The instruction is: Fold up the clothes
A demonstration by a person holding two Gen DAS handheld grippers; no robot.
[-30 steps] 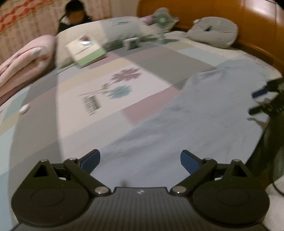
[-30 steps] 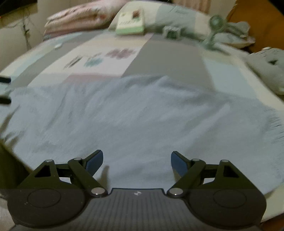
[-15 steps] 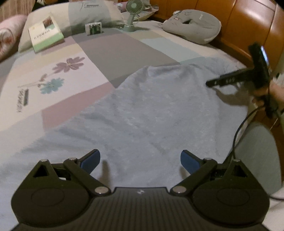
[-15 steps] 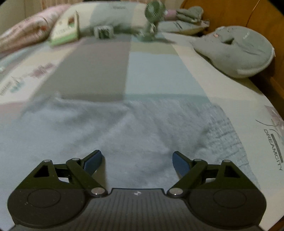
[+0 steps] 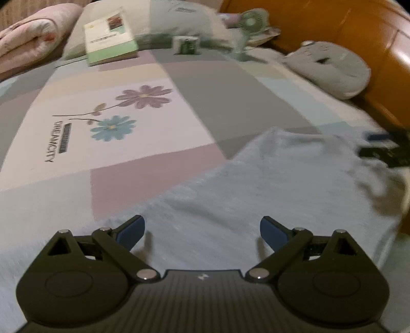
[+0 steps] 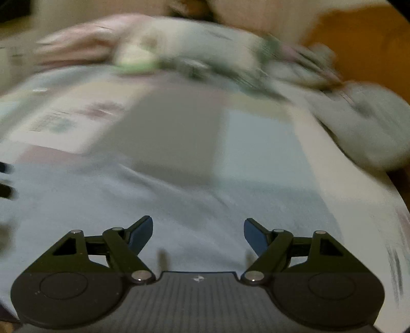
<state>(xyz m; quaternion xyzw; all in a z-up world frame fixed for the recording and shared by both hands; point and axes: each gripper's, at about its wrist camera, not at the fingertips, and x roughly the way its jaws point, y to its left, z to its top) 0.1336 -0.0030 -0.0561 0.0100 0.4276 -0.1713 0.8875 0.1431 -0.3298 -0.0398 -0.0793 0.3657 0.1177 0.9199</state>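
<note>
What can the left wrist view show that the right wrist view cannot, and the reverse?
Only the left view shows clearly the flower print, the book and the small fan. The right view is blurred and adds only bare bedsheet at its right edge. Both share the light blue garment lying flat, the grey cushion and open grippers.

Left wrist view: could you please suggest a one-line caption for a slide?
Open left gripper poised over a pale blue garment spread on a patchwork bedspread.

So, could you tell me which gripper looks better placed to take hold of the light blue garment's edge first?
Probably the left gripper: it is open, and the light blue garment has its near-left edge just ahead of one finger. The right gripper, also open, faces mid-fabric in a blurred view.
</note>
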